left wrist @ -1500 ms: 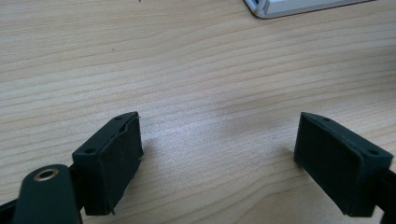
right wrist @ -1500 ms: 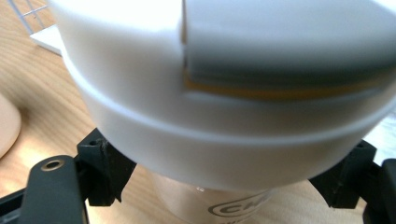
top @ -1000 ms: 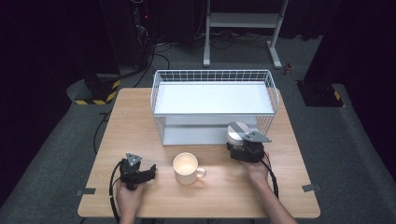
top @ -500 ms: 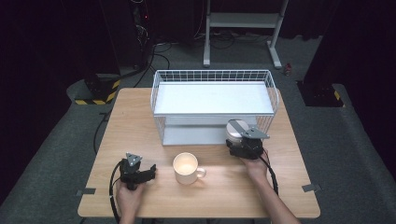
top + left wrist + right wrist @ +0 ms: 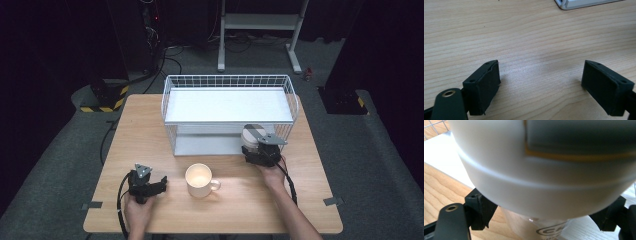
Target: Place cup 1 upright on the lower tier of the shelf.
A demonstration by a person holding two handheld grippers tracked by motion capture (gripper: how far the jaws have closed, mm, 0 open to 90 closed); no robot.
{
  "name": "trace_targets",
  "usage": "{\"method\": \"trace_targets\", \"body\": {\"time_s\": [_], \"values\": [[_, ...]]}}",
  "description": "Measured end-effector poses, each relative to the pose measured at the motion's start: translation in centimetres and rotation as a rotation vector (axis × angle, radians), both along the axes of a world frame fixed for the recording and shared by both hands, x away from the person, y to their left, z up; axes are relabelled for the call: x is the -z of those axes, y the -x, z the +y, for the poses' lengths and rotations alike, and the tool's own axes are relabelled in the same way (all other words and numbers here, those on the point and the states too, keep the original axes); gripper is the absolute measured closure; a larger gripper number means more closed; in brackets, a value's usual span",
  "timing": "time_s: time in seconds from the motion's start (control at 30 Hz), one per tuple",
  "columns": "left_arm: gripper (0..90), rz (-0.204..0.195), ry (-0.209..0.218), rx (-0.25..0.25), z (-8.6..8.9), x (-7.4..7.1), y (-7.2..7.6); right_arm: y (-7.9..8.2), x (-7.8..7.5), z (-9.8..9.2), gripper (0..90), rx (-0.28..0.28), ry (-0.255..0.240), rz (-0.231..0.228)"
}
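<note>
Here a lidded cup (image 5: 254,136) is held in the right hand-held gripper (image 5: 260,152) just before the wire rack (image 5: 228,80), not yet shelved; the left hand-held gripper (image 5: 145,186) is rested released on the worktop (image 5: 140,130).

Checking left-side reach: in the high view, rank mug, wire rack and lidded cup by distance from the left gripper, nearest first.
From the left gripper:
1. Mug, just to its right on the table.
2. Wire rack, beyond, at the table's far side.
3. Lidded cup, in the right gripper, by the rack's front right.
</note>
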State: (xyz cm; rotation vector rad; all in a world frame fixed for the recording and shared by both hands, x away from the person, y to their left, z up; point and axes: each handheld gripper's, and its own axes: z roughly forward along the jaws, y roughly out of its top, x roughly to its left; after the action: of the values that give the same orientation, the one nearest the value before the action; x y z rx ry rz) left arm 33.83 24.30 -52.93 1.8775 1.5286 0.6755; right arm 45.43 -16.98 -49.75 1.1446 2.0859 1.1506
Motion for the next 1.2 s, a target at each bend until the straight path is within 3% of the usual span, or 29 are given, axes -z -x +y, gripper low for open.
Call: {"method": "trace_targets", "body": {"time_s": [0.4,0.7,1.0,1.2], "values": [[15.3,0.0,0.0,0.0,0.0,0.0,0.0,-1.3,0.0,0.3,18.8,0.029,-0.003,0.02],[15.3,0.0,0.0,0.0,0.0,0.0,0.0,-1.5,0.0,0.2,18.5,0.026,0.002,0.007],[15.3,0.0,0.0,0.0,0.0,0.0,0.0,-1.4,0.3,0.0,14.1,0.05,-0.006,0.076],[15.4,0.0,0.0,0.0,0.0,0.0,0.0,-1.0,0.5,0.0,19.3,0.043,0.002,0.082]]}}
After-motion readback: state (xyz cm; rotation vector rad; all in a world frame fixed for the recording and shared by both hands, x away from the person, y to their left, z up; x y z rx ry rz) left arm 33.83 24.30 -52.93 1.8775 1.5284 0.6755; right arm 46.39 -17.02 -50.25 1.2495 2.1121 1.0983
